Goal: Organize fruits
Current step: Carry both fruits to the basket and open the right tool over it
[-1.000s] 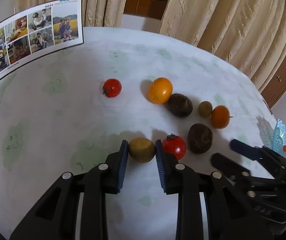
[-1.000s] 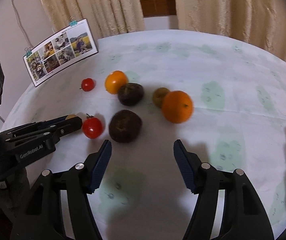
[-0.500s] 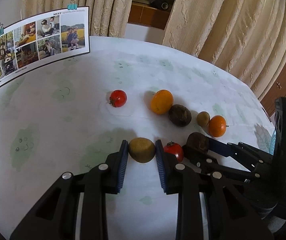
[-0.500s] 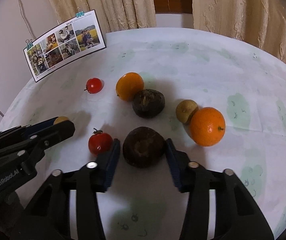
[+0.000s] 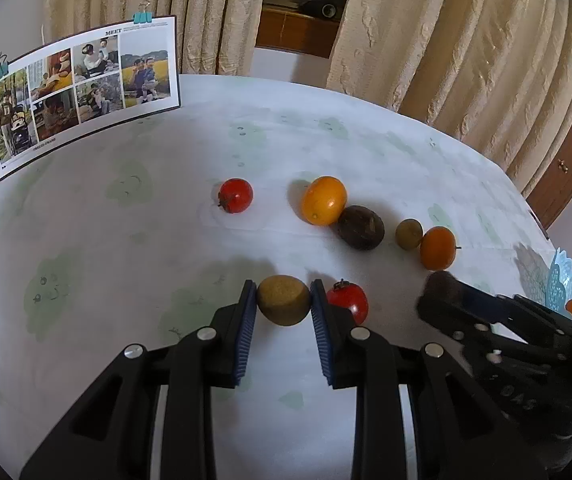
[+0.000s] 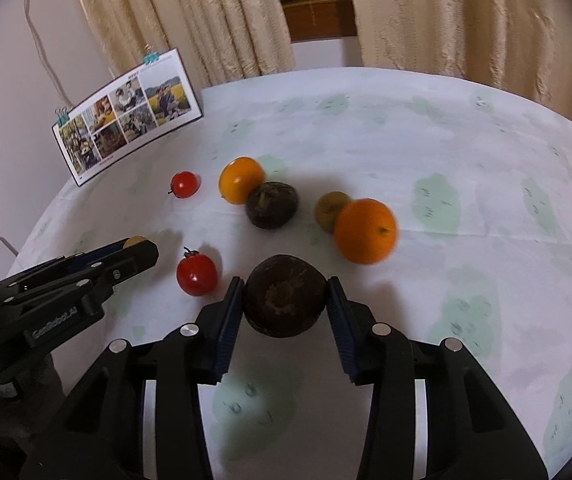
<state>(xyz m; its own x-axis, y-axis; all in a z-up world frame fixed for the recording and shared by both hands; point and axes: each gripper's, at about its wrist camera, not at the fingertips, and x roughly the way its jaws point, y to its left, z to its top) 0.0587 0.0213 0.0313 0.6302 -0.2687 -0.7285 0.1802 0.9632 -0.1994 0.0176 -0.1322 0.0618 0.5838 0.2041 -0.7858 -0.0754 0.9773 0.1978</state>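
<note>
My left gripper [image 5: 283, 304] is shut on a brown-green kiwi [image 5: 283, 299] and holds it above the table. My right gripper [image 6: 285, 302] is shut on a dark brown round fruit [image 6: 285, 295], lifted off the cloth. A red tomato [image 5: 348, 301] [image 6: 196, 275] lies between the two grippers. Farther back lie a small tomato [image 5: 235, 195], a yellow-orange fruit [image 5: 324, 200], a second dark fruit [image 5: 360, 227], a small kiwi [image 5: 408, 233] and an orange [image 5: 438, 248] [image 6: 365, 230].
A round table with a pale patterned cloth [image 5: 125, 240]. A photo card [image 5: 77, 88] stands at the back left edge. A blue scalloped dish [image 5: 562, 288] sits at the right edge. Curtains hang behind the table.
My right gripper moved in around the dark fruit, shut on it and lifted it. My left gripper kept the kiwi and rose a little.
</note>
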